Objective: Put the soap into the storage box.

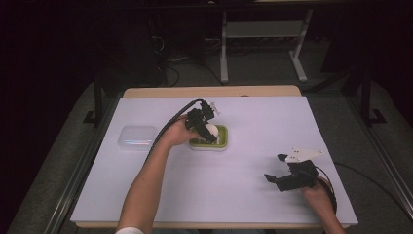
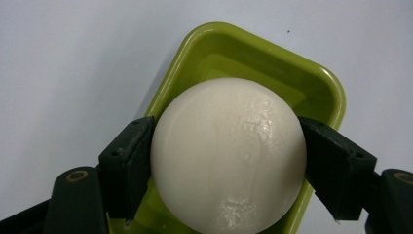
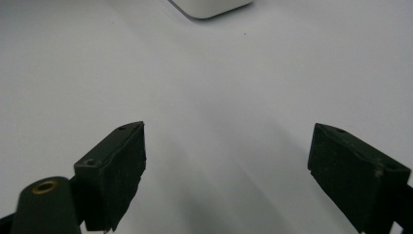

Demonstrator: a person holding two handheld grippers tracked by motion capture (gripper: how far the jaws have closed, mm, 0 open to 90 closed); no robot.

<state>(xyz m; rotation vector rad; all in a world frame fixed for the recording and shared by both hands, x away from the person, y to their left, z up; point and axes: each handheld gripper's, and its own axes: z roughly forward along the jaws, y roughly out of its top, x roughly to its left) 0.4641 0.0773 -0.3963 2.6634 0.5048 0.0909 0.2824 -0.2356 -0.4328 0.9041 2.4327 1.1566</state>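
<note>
Faint raised lettering ran across the front of the white ball [image 2: 229, 156], but it was too blurred to read. The left gripper [image 1: 207, 130] had its jaws clamped on either side of that ball, pressing on its widest part, and held it over the green tray [image 2: 272, 63], whose rim showed behind and beneath it. From above, the tray [image 1: 223, 137] sat directly under the gripper, with a clear plastic lid [image 1: 137, 136] lying flat well off to the gripper's left.

The right gripper [image 1: 276, 168] was spread wide with nothing between its jaws — only bare tabletop lay ahead of it, and the corner of a pale object [image 3: 210, 7] far in front, at the top edge of its own view. It was well apart from the tray.

The table [image 1: 243, 195] was covered in plain white sheeting. Beyond it the room was dark — a grey floor [image 1: 263, 73], loose cables [image 1: 168, 68] and the white legs of another table [image 1: 224, 48].
</note>
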